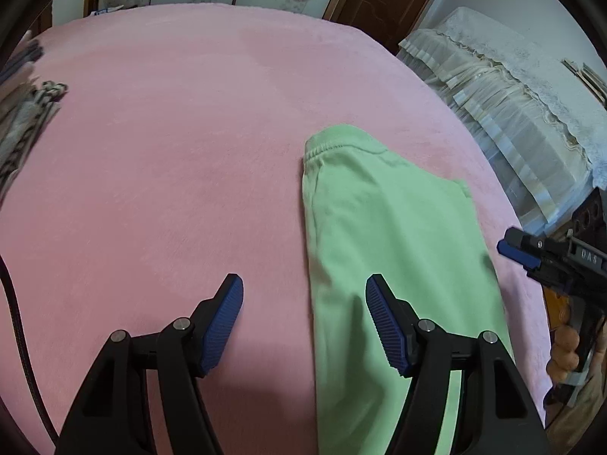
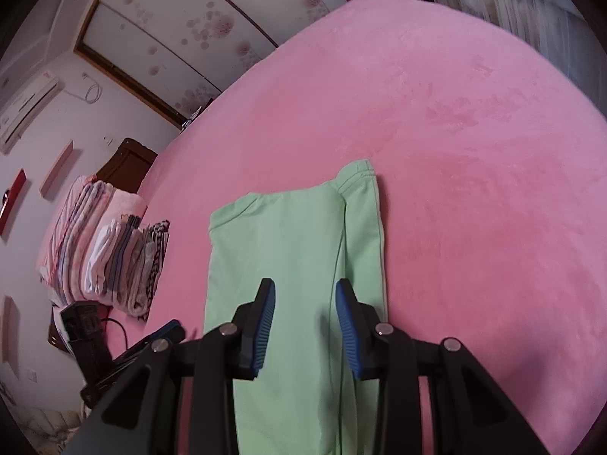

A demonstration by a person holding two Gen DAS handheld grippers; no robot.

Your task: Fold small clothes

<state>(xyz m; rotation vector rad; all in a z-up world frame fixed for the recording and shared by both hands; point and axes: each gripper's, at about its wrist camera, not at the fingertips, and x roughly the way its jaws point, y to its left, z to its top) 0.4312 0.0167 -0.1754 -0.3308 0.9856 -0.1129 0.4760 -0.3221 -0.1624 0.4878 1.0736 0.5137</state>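
A light green garment (image 1: 379, 227) lies folded lengthwise on the pink bed cover (image 1: 170, 132), its elastic hem at the far end. My left gripper (image 1: 303, 292) hangs open over the garment's left edge, one pad above the pink cover and the other above the green cloth, gripping nothing. In the right wrist view the green garment (image 2: 296, 235) lies flat. My right gripper (image 2: 303, 292) stands open above its near half, the pads apart and nothing pinched. The right gripper (image 1: 519, 252) also shows at the garment's right side, held by a hand.
A stack of folded clothes (image 2: 114, 258) sits at the left edge of the bed cover (image 2: 455, 151). Lace-covered furniture (image 1: 512, 94) stands past the bed's right edge. A black cable (image 1: 19, 322) runs along the left. Sliding wardrobe doors line the back wall.
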